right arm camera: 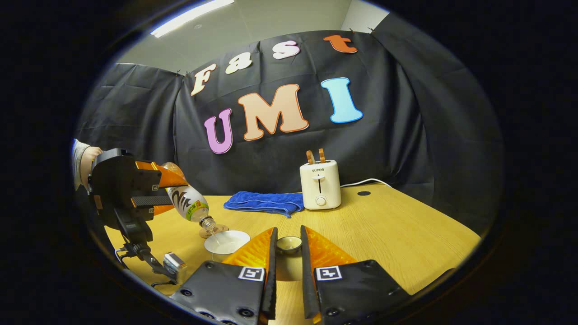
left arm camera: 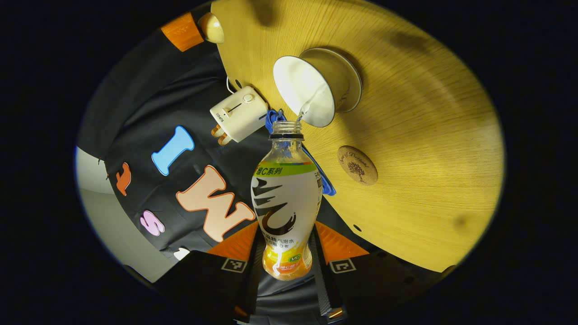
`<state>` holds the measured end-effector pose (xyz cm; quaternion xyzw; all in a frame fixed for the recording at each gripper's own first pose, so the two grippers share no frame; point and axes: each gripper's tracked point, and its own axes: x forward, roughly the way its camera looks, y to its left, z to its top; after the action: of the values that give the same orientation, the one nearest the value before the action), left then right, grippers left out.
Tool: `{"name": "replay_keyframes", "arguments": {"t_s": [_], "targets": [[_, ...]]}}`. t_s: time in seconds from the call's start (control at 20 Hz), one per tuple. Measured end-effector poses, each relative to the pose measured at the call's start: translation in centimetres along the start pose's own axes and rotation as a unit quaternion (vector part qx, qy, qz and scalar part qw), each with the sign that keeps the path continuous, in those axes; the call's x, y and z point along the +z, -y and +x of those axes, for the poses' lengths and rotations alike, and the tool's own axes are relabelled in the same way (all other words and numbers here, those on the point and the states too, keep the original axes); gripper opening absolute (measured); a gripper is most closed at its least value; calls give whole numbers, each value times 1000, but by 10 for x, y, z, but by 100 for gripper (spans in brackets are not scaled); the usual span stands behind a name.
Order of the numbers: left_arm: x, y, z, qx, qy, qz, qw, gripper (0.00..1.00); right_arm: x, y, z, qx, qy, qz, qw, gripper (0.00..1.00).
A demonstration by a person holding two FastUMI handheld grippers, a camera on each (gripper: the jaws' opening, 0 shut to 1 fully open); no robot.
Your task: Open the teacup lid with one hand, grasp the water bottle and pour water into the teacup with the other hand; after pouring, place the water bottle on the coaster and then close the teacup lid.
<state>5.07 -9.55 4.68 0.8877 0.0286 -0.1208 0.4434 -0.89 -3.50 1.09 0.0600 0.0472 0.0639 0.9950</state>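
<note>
Over the cup (left arm camera: 311, 88) on the surface (left arm camera: 420, 149), the bottle (left arm camera: 285, 203), clamped in the left hand-held gripper (left arm camera: 285, 266), tips and pours. Right hand-held gripper (right arm camera: 288, 253) grips the lid (right arm camera: 289, 243), lifted off. Left: bottle to coaster (left arm camera: 357, 164), lid back on.

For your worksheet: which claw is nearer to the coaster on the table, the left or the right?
Left, as far as these views show. The left claw tilts the water bottle over the teacup, right beside the coaster. The right claw holds the lid on the teacup's far side.
</note>
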Motion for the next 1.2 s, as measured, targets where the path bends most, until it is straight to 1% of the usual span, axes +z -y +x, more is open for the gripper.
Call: {"name": "replay_keyframes", "arguments": {"t_s": [0.05, 0.1, 0.3, 0.35, 0.4, 0.45, 0.5, 0.55, 0.6, 0.65, 0.7, 0.75, 0.8, 0.85, 0.9, 0.95, 1.1, 1.15, 1.2], "targets": [[1, -1, -1, 1, 0, 2, 1000, 51, 0, 0, -1, 1, 0, 0, 1000, 25], [2, -1, -1, 1, 2, 4, 1000, 50, 0, -1, 0, 1, -1, 0, 1000, 25], [5, 0, -3, 0, 7, 9, 1000, 51, -1, -1, 0, 2, -2, -2, 1000, 25], [6, 0, -2, -3, 8, 8, 1000, 51, -1, -1, 1, 2, -3, -2, 1000, 27], [7, 3, 0, -7, 9, 7, 1000, 51, -2, -1, 0, 3, -3, -2, 1000, 27], [8, 6, 1, -12, 10, 8, 1000, 51, -2, -1, 1, 2, -4, -3, 1000, 25], [7, 10, 3, -16, 10, 9, 1000, 52, -3, 0, 2, 0, -5, -4, 1000, 25], [7, 13, 3, -19, 9, 11, 1000, 51, -4, 1, 2, 0, -7, -4, 1000, 27], [8, 17, 3, -23, 10, 13, 1000, 52, -5, 0, 2, 0, -8, -3, 1000, 27], [8, 20, 4, -27, 10, 13, 999, 52, -6, 0, 2, 1, -9, -3, 1000, 25], [8, 22, 5, -29, 11, 14, 999, 51, -6, 0, 2, 1, -10, -4, 1000, 27], [8, 23, 5, -31, 11, 14, 999, 51, -6, 0, 3, 1, -10, -6, 1000, 25], [8, 25, 5, -32, 12, 15, 999, 51, -7, -1, 3, 2, -11, -7, 1000, 27], [9, 25, 6, -33, 12, 15, 999, 51, -8, -1, 3, 2, -12, -7, 1000, 27], [9, 27, 6, -35, 12, 15, 999, 52, -8, 0, 3, 2, -13, -8, 1000, 25], [9, 26, 6, -35, 13, 14, 999, 51, -8, 0, 3, 1, -13, -8, 1000, 27], [10, 27, 6, -36, 16, 11, 999, 51, -9, 0, 3, 1, -14, -7, 1000, 27], [11, 29, 7, -41, 20, 2, 999, 51, -9, -1, 3, 2, -14, -7, 1000, 27], [14, 34, 8, -49, 30, -18, 998, 51, -9, -1, 3, 2, -14, -8, 1000, 27]]}}
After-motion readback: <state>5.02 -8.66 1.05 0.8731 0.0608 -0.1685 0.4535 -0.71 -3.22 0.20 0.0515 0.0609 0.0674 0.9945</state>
